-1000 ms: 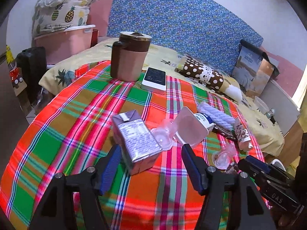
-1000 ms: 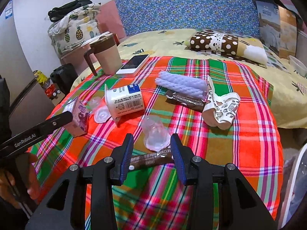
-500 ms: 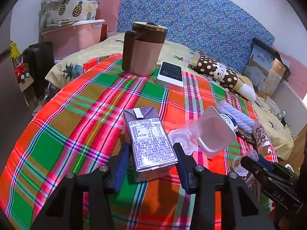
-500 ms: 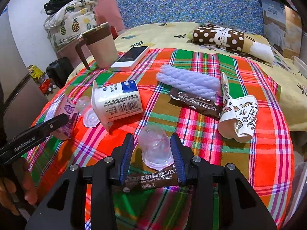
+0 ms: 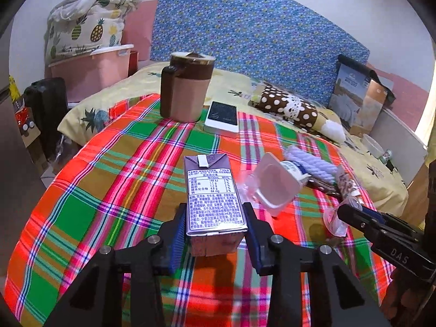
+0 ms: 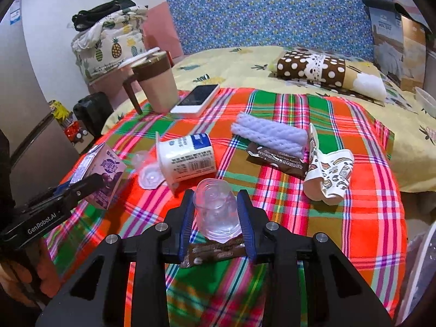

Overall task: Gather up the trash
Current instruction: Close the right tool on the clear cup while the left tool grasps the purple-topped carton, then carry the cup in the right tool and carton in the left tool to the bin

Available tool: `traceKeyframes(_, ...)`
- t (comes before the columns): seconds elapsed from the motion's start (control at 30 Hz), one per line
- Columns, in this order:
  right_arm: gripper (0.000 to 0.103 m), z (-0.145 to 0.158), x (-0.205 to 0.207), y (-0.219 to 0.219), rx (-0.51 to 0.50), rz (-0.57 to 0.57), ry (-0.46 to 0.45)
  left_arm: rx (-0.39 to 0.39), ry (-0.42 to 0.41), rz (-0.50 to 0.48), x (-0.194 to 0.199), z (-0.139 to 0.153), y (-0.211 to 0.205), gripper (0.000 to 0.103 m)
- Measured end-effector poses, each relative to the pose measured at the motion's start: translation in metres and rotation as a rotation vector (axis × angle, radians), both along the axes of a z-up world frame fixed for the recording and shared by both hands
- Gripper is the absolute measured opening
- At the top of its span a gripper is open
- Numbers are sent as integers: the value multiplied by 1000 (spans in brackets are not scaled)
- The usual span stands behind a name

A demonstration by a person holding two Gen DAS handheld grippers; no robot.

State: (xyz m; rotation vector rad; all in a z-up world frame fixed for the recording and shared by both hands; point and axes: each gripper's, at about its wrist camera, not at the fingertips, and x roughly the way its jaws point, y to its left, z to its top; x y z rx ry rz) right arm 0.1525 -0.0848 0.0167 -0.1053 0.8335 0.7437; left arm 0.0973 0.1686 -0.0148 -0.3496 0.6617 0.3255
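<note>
Trash on the plaid cloth (image 6: 362, 226): one purple carton (image 5: 214, 199), one yogurt tub (image 6: 186, 156), two clear cups — one (image 6: 216, 212) upside down, one (image 6: 148, 173) beside the tub — two brown wrappers (image 6: 275, 158), one crushed paper cup (image 6: 328, 175). A second ago the left tool (image 5: 215, 235) stood wide around the carton; now its pads press both carton sides. The right tool (image 6: 216, 226), level and low, has narrowed onto the upside-down cup, pads touching it.
</note>
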Motion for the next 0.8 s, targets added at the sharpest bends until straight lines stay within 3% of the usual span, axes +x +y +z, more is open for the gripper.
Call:
traceKeyframes(0.4, 34, 13, -26, -42, 29, -56, -18, -2, -3, -117, -17, 15, -52, 39)
traceKeyframes(0.8, 34, 16, -46, -90, 22, -151, -30, -13, 11, -303, -22, 16, -132, 39)
